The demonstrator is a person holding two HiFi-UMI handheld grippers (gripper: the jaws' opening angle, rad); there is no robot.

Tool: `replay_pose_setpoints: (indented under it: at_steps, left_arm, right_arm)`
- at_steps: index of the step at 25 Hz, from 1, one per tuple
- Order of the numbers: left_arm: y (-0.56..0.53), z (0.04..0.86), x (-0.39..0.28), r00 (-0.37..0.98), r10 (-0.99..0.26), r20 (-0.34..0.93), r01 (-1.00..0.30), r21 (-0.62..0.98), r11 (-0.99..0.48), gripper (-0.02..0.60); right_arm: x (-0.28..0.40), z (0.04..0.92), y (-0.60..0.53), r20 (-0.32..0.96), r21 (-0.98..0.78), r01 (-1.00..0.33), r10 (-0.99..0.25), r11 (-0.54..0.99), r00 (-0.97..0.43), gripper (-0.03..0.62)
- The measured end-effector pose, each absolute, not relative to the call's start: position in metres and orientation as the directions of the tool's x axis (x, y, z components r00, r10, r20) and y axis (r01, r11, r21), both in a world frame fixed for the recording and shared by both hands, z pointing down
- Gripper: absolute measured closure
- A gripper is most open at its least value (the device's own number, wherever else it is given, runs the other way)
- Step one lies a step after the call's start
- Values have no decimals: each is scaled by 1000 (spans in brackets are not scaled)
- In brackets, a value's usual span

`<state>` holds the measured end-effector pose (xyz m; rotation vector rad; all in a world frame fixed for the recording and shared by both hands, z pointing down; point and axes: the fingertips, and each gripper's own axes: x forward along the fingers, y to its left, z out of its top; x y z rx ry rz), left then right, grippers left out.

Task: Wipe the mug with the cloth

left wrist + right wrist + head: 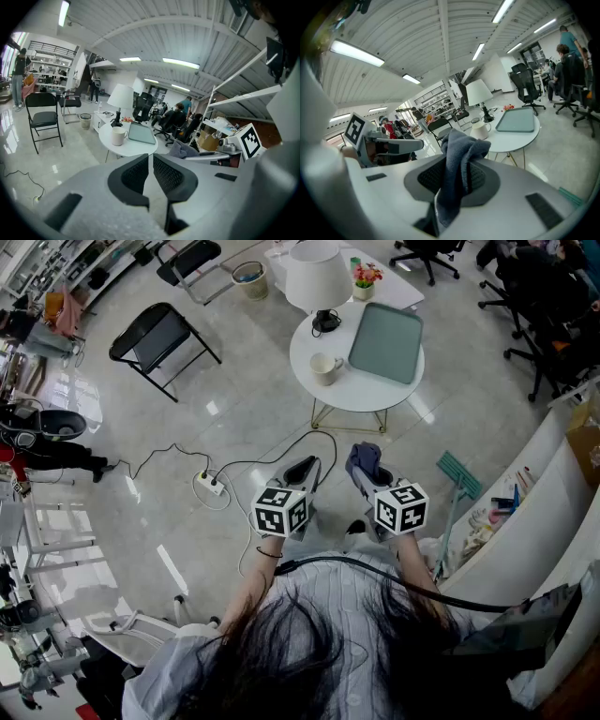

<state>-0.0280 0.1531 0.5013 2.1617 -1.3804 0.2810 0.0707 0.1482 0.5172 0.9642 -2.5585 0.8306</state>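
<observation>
A white mug (324, 367) stands on the round white table (319, 338), its handle to the right; it also shows as the mug (118, 136) and the mug (480, 130) in the gripper views. My right gripper (361, 468) is shut on a grey-blue cloth (364, 461), which bunches up out of the jaws as the cloth (460, 165). My left gripper (302, 471) is shut with nothing between its pads (138, 174). Both grippers hang over the floor, well short of the table.
A grey-green tray (387, 341) lies on the table beside the mug, with a white lamp (317, 274) behind. A black folding chair (155, 338) stands left. A power strip (211, 484) and cable lie on the floor. A counter (525, 531) runs along the right.
</observation>
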Motion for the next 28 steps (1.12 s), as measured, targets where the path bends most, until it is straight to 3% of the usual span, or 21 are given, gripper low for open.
replay_pose_setpoints:
  at_steps: [28]
  left_arm:
    - [52,513,-166,612,-646,456,-790,392,-471,535]
  right_arm:
    - [-45,519,52,468,-417,-806,-661,420,-587,508]
